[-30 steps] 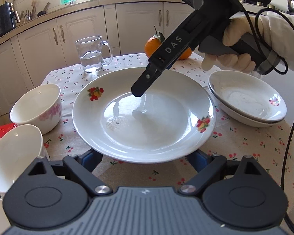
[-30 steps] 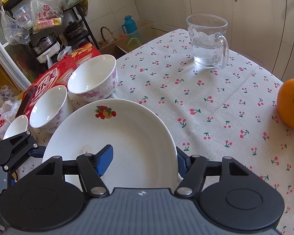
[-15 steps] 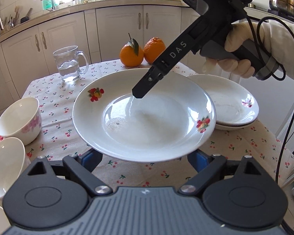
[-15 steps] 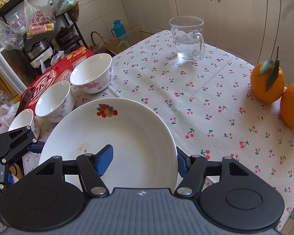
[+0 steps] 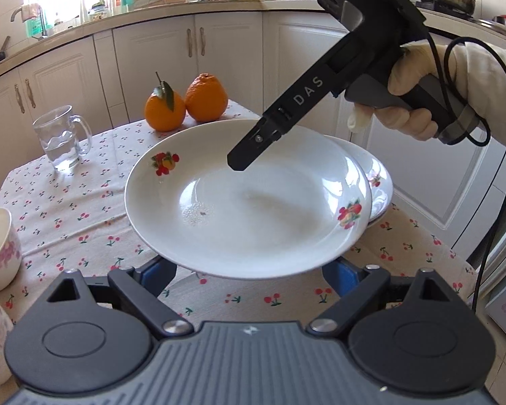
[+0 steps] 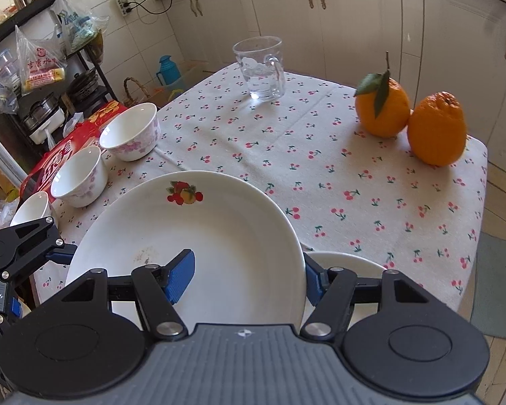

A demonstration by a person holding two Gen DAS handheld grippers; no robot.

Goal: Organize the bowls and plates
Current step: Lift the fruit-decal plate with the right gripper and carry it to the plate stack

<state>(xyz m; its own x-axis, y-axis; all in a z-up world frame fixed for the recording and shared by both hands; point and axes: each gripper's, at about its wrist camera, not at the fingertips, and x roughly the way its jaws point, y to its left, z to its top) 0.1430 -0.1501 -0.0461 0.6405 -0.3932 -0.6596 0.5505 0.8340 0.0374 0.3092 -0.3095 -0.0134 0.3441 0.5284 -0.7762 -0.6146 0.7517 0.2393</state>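
At the left edge of the counter (image 6: 320, 168), on its cherry-print cloth, three white bowls sit in a row: a small plain one (image 6: 30, 207), a pink-flowered bowl (image 6: 79, 177) and a second flowered bowl (image 6: 131, 133). Behind them stands a glass mug (image 6: 261, 69) of water. The left gripper (image 5: 249, 271) has its blue fingers (image 5: 158, 275) spread apart beneath the fruit-patterned plate (image 5: 246, 199), and whether they touch it cannot be told. The plate is held off the cloth by the right gripper (image 6: 248, 275), clenched on its rim with one finger (image 6: 180, 275) inside the dish. Further right, the plate partly overlaps a stack of similar plates (image 5: 377, 179) resting on the cloth. Two oranges (image 6: 411, 121) sit touching near the far right corner
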